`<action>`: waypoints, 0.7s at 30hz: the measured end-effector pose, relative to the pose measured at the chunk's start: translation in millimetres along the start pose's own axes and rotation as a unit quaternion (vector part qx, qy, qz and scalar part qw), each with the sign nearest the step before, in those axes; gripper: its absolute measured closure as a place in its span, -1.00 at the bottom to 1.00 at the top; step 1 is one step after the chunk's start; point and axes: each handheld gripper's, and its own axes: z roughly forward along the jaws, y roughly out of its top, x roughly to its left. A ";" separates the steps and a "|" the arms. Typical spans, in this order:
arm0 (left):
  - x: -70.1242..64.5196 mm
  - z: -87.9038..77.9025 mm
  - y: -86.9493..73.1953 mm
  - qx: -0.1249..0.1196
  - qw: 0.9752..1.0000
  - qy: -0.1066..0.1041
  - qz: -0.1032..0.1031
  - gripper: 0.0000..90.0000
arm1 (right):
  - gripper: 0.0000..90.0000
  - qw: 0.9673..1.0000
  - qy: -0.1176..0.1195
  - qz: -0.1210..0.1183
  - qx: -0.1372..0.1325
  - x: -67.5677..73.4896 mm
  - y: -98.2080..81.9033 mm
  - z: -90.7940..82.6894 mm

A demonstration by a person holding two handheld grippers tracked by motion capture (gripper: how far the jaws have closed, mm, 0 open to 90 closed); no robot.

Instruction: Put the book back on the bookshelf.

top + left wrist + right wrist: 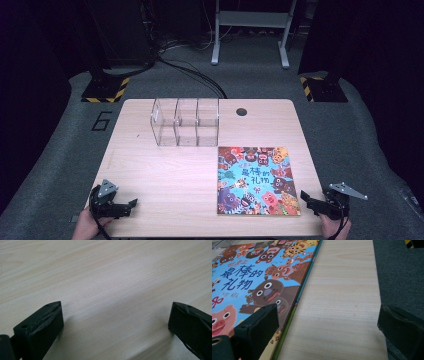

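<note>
**Both grippers wide, book untouched**

The book (pixel 258 180) lies flat and closed at the lower right of the high view, cover up, its long edges square with the table (pixel 165 175). Just beyond its upper left corner stands the clear organiser (pixel 185 121), upright near the top centre of the frame, its three slots open upward. That pairing reads as a set-up for filing: a book laid flat within easy reach, a holder waiting just behind it (judged from the layout alone).

The right gripper (pixel 314 205) sits at the lower right corner of the high view, just beside the book's right edge. In the right gripper view its jaws stand fully apart with nothing between them; the left one hangs over the book's (pixel 262 277) corner, and whether it touches the cover I cannot tell, while the right one is out past the table edge, over the carpet (pixel 399 272).

The left gripper (pixel 123 206) is at the lower left, well apart from the book. Its jaws are spread wide over bare wood, released and empty
</note>
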 end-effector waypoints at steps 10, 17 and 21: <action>-0.2 1.1 1.1 0.000 1.000 0.007 -0.005 -1.00 | -0.95 1.000 0.003 -0.001 0.007 0.2 1.0 -0.1; -0.4 2.3 1.0 -0.004 1.000 0.016 -0.010 -1.00 | -0.98 1.000 0.015 -0.006 0.016 -3.0 4.4 -1.8; -0.4 2.3 1.1 -0.004 1.000 0.016 -0.010 -1.00 | -1.00 1.000 0.017 -0.002 0.024 -2.9 9.2 -2.6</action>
